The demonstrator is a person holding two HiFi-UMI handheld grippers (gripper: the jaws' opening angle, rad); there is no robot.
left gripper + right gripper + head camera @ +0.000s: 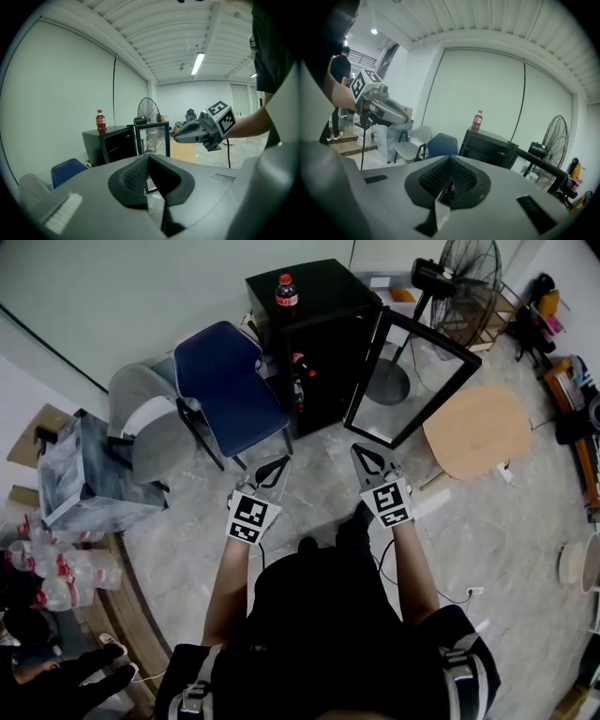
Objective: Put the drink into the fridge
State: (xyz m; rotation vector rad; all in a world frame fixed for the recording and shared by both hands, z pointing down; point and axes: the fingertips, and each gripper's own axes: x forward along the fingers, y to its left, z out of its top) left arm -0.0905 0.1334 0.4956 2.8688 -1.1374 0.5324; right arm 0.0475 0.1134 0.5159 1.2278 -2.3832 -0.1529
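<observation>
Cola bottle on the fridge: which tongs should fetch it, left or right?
Left, probably. The left tongs line up nearer the cola bottle; the open glass door stands ahead of the right tongs. Both are shut, empty.

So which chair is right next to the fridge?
The blue chair, which stands right beside the fridge. The grey chair stands beyond the blue one, farther from the fridge.

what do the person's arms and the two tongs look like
The left tongs and right tongs are grey and taper to a point, with black ribbed pads inside. Each carries a white cube printed with black square markers. A black cable hangs under the right one. The person wears a black short-sleeved top and grey shoulder straps.
</observation>
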